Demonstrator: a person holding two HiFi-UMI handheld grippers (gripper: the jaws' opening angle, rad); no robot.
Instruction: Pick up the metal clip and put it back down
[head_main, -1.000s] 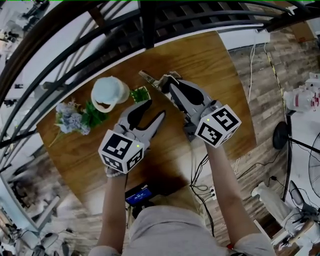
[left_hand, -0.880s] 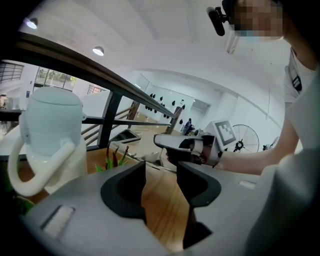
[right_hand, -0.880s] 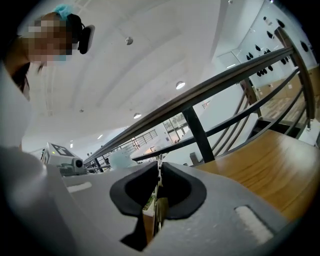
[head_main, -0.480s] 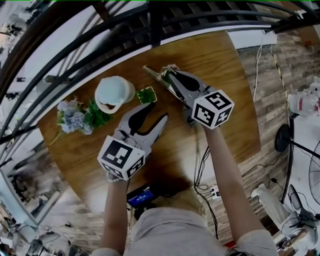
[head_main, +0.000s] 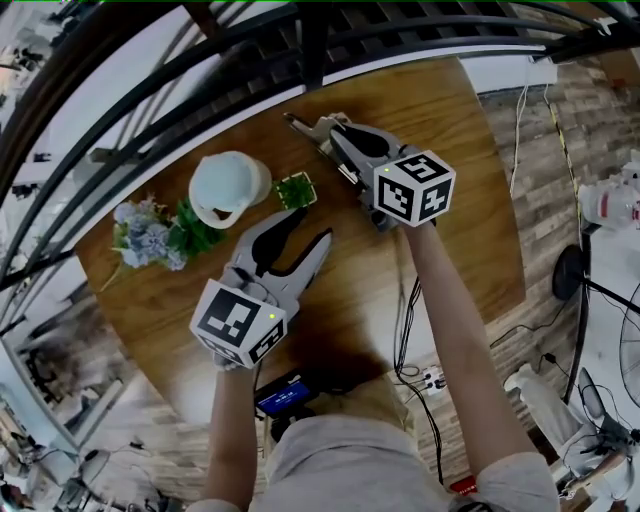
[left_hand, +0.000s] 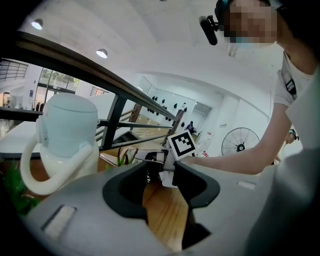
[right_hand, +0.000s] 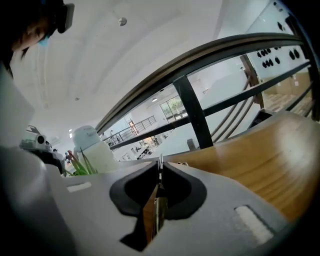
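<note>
The right hand-held gripper (head_main: 325, 133) is clenched tight on the metal clip (head_main: 298, 125), a thin strip between its pads. Since a second ago it has carried the clip up the picture, toward the far edge of the tabletop (head_main: 450, 130) by the black railing (head_main: 312, 45). The clip runs from lower right to upper left, and its free end points to the upper left. The left hand-held gripper (head_main: 308, 226) is spread with nothing in it. Its jaws have just been closing a little.
</note>
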